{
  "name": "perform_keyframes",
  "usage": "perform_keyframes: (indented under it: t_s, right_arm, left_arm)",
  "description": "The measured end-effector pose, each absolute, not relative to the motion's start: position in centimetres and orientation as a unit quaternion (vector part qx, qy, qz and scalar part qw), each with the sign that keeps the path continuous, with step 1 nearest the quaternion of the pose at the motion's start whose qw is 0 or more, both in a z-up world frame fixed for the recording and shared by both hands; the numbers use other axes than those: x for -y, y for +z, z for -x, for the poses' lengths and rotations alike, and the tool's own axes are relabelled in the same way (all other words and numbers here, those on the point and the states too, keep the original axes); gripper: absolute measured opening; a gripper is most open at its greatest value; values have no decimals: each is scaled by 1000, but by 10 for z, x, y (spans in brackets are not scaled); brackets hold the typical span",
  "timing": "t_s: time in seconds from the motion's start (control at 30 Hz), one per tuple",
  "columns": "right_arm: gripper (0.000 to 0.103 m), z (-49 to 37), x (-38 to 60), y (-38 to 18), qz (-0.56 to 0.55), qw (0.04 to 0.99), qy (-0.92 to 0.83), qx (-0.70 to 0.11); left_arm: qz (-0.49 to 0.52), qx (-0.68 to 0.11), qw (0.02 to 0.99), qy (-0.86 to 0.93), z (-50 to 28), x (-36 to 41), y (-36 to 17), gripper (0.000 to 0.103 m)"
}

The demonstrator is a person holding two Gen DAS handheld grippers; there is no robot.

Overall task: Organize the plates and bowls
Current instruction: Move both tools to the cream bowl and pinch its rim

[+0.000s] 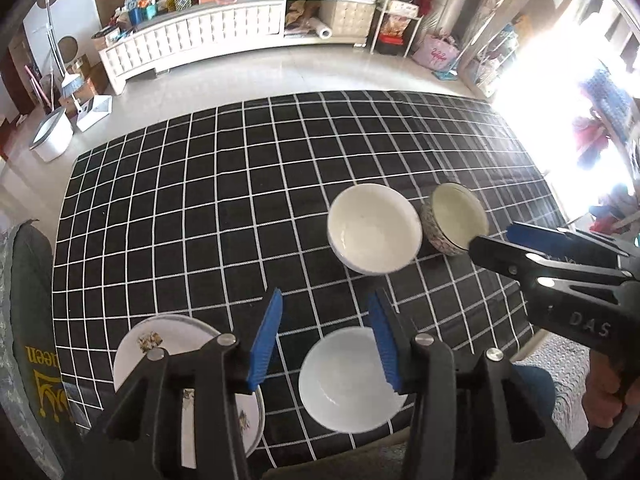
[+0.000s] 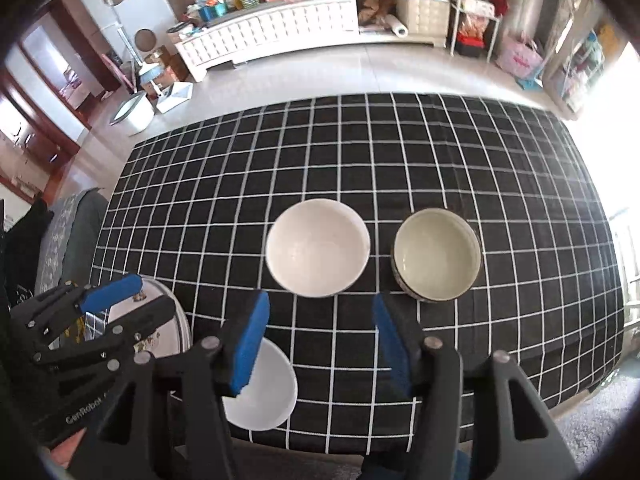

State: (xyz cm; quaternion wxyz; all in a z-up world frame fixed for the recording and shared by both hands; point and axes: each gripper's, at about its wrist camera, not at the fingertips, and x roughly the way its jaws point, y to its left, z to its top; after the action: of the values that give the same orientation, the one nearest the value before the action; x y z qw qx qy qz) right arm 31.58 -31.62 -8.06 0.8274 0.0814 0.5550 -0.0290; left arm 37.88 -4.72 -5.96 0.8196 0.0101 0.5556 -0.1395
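On the black checked tablecloth stand a white bowl, a patterned bowl with a pale inside to its right, and a second white bowl near the front edge. A stack of flowered plates sits at the front left. My left gripper is open and empty above the front edge, between the plates and the near bowl. My right gripper is open and empty, just short of the two far bowls.
A chair back with a green cloth stands left of the table. Beyond the table's far edge are the floor, a long white cabinet, shelves and a white bin. Bright window glare fills the right side.
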Motion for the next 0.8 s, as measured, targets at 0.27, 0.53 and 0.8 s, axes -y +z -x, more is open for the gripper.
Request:
perform_keyframes:
  t_s: [0.27, 0.53, 0.8]
  right_arm:
    - [59, -349, 337, -103, -107, 801, -31, -588]
    - [50, -380, 346, -131, -99, 785, -36, -610]
    - [38, -397, 349, -164, -94, 765, -27, -636]
  left_arm:
    - [0, -594, 791, -148, -425, 63, -89, 42]
    - [-23, -615, 771, -166, -454, 86, -124, 42]
    - [-22, -633, 757, -161, -474, 89, -159, 39]
